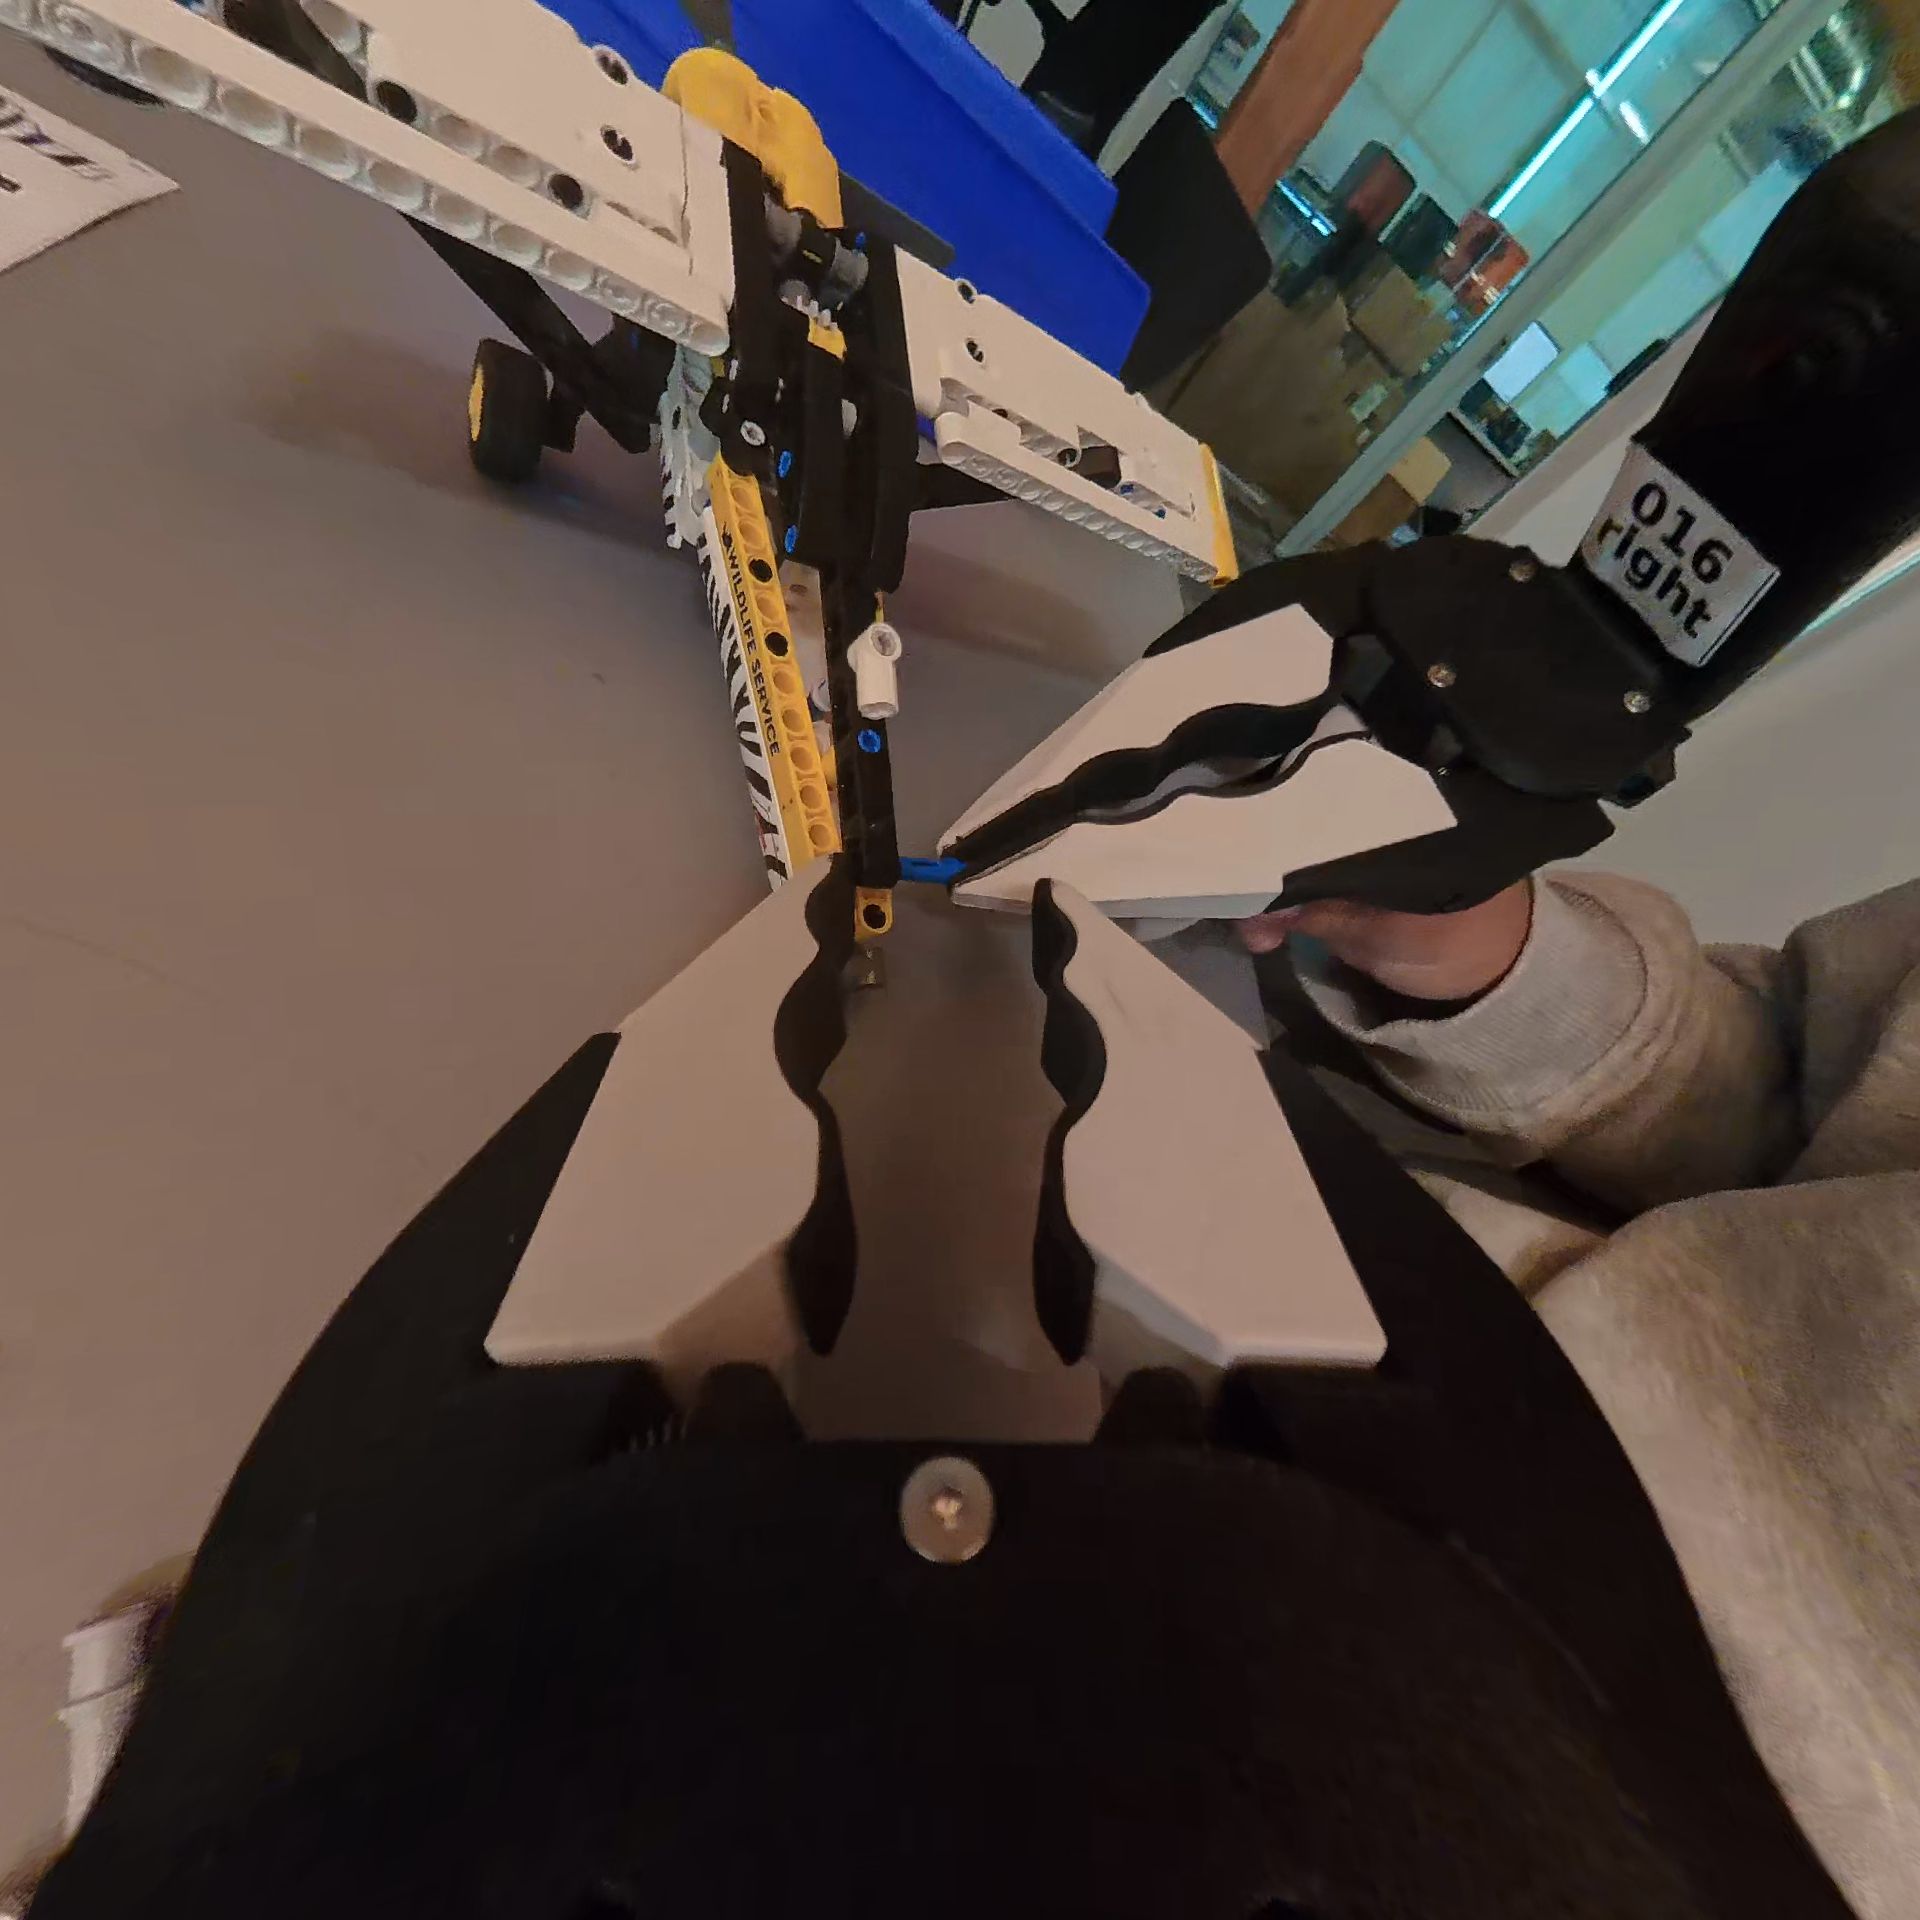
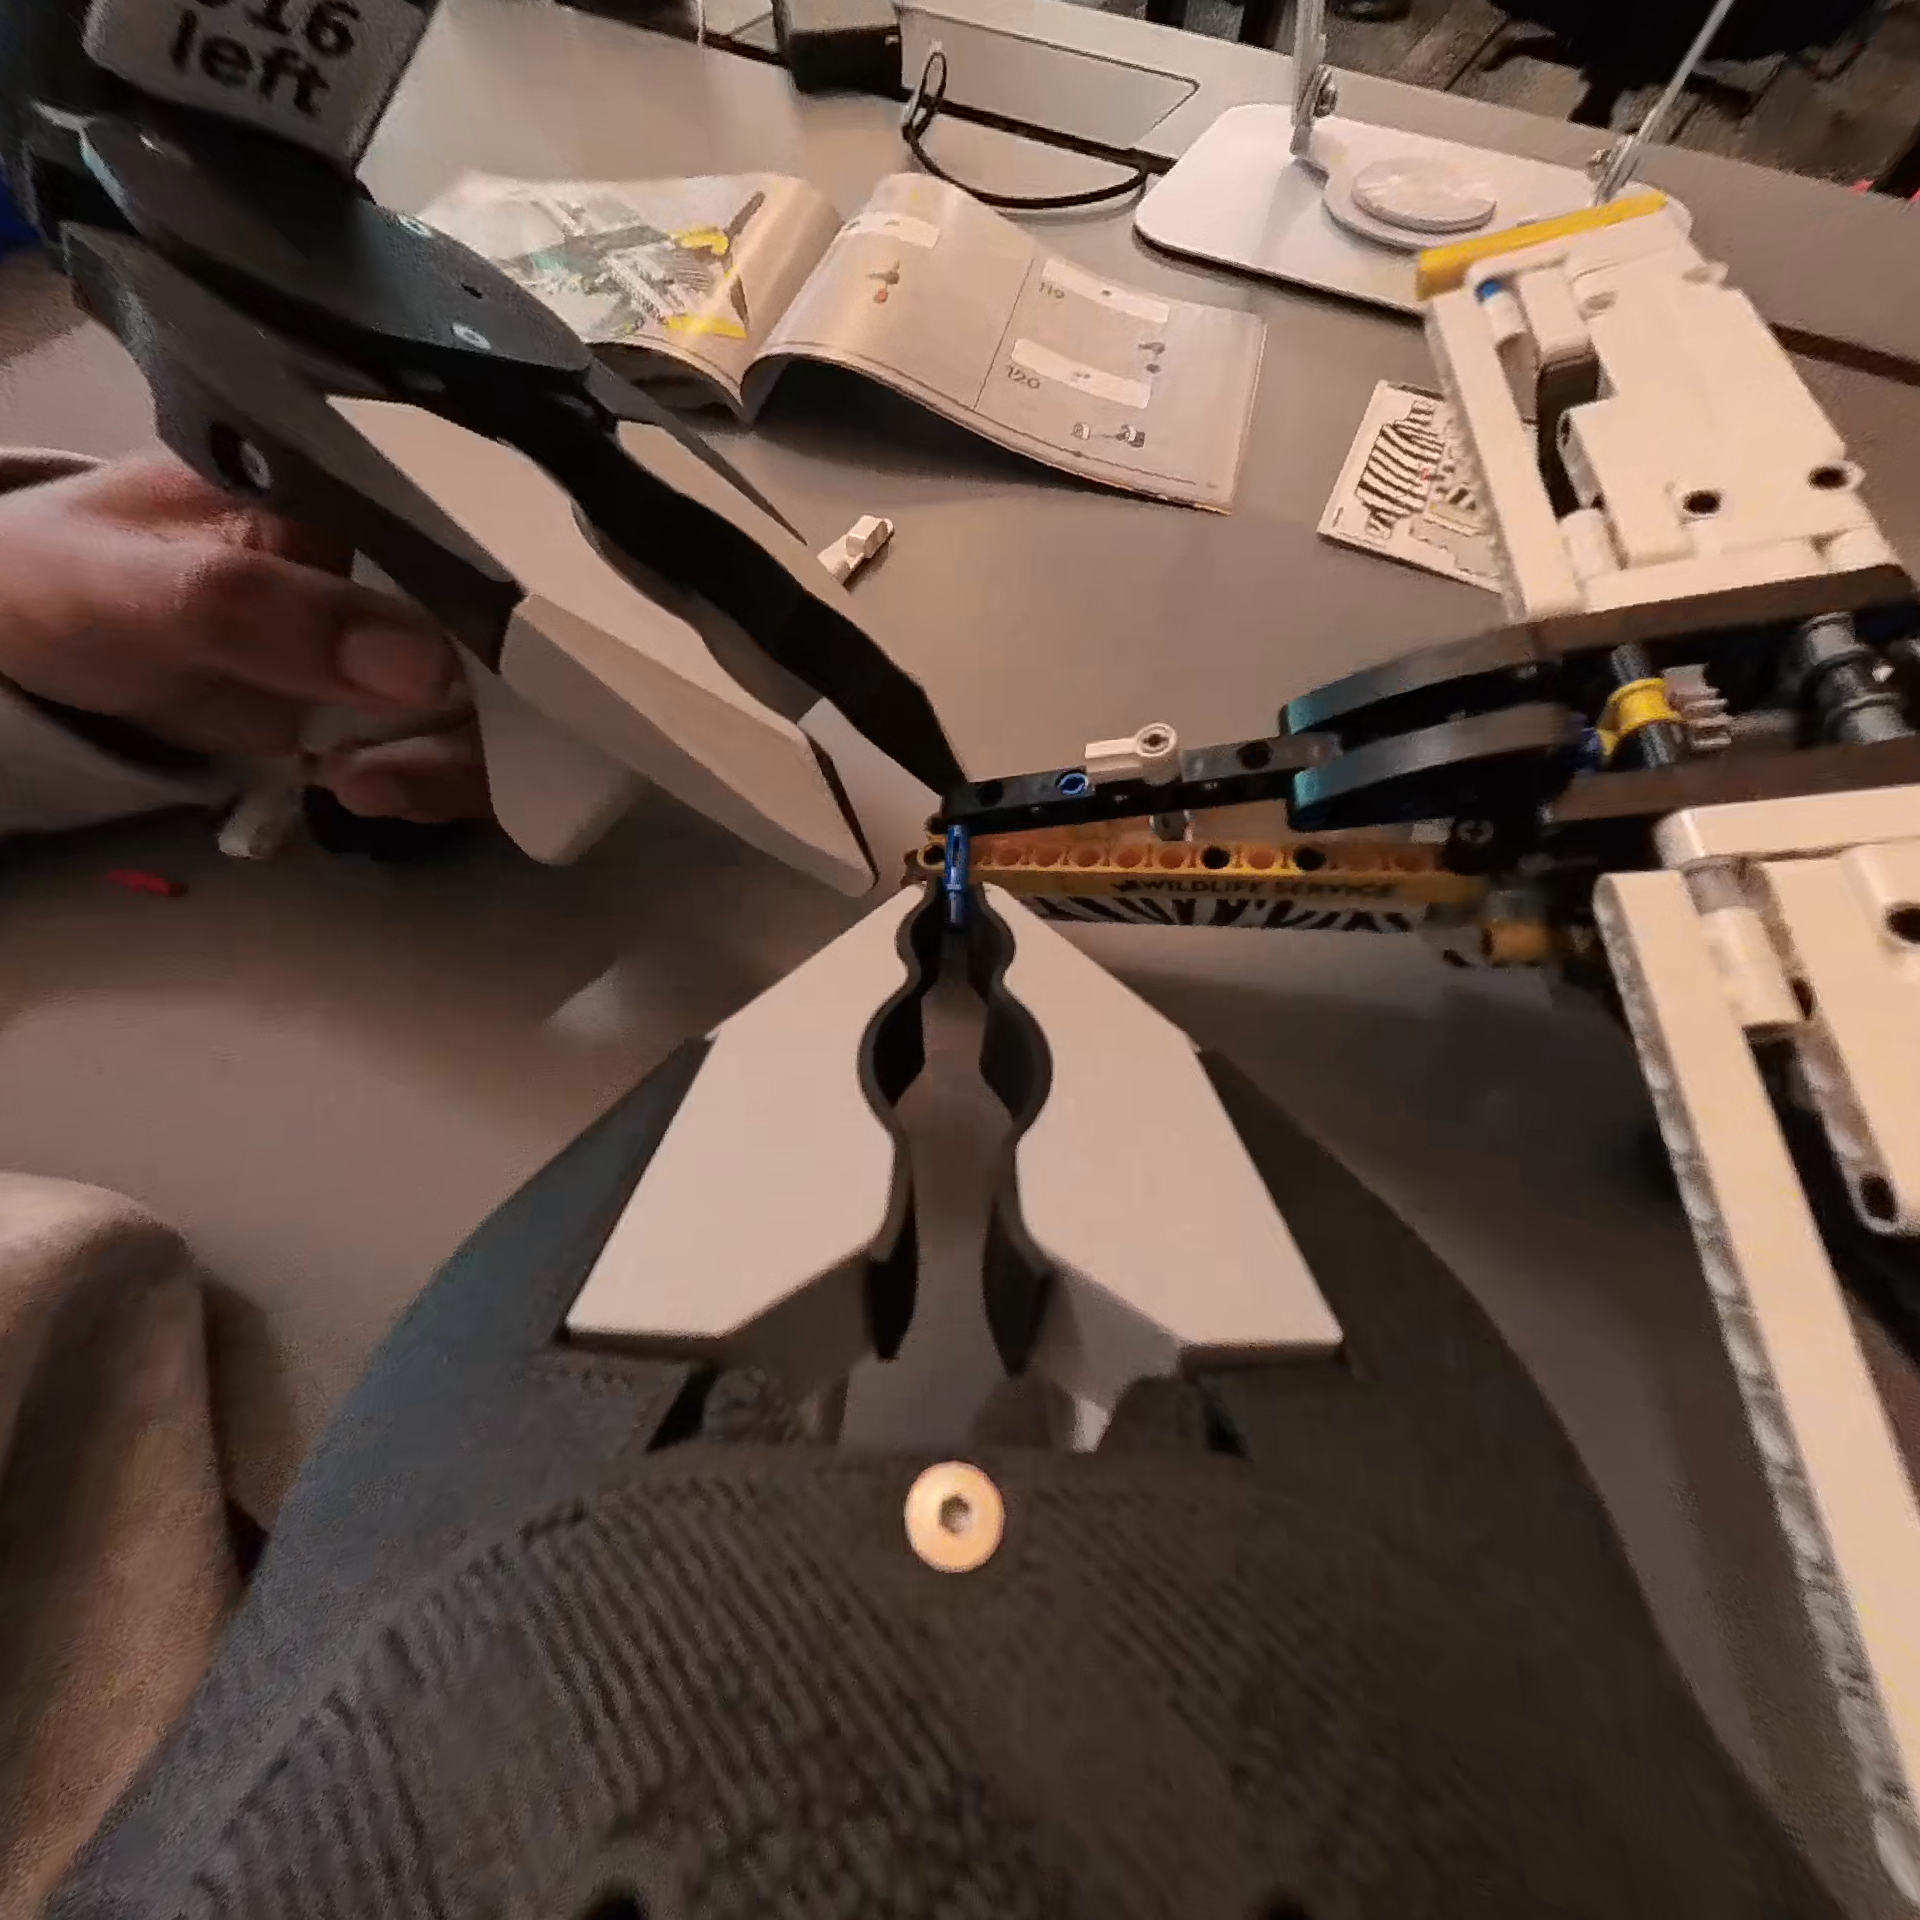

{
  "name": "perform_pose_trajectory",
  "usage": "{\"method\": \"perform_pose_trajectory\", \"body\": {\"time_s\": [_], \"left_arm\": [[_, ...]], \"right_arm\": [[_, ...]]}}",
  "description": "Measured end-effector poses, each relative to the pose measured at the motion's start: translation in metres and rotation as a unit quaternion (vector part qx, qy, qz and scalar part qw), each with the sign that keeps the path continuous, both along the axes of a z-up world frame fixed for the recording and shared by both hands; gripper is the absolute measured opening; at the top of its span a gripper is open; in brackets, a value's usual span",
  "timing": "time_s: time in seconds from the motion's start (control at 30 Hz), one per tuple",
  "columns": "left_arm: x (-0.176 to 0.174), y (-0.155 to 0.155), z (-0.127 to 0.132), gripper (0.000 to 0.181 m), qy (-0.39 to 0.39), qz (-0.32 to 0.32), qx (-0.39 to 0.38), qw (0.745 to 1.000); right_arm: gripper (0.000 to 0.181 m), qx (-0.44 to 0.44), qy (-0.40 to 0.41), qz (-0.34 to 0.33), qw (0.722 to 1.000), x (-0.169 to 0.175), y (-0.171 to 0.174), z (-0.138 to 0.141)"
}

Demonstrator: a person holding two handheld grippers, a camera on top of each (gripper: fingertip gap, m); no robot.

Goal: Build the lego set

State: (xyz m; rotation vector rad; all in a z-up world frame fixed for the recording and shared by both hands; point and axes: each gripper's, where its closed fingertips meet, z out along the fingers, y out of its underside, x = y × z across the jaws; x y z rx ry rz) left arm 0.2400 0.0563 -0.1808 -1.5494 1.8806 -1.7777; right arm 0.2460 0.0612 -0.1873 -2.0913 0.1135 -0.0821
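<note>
The right gripper (image 2: pixel 956 914), clamped on a blue pin (image 2: pixel 957 873), holds it crosswise to the black beam (image 2: pixel 1101 795) at that beam's near end, while the left gripper (image 1: pixel 930 914), jaws apart, braces beside it.

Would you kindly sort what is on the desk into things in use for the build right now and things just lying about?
In use:
- blue pin, pinched by right gripper
- lego plane
- left gripper, open at the plane's tail end
- instruction booklet

Lying about:
- sticker sheet
- loose white connector
- monitor stand
</note>
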Motion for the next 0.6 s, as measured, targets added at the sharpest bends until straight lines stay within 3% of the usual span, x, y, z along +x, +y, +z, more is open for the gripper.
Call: {"method": "perform_pose_trajectory", "body": {"time_s": [0.17,0.6], "left_arm": [[0.0008,-0.0001,-0.0017,0.035,0.004,0.005,0.004,1.0],[0.0011,0.002,-0.0047,0.03,0.009,0.008,0.017,1.0]], "right_arm": [[0.003,0.006,0.029,-0.001,1.0,0.0013,0.0004,-0.0017],[0.002,0.062,0.261,-0.02,0.963,0.001,0.0005,-0.0004]]}}
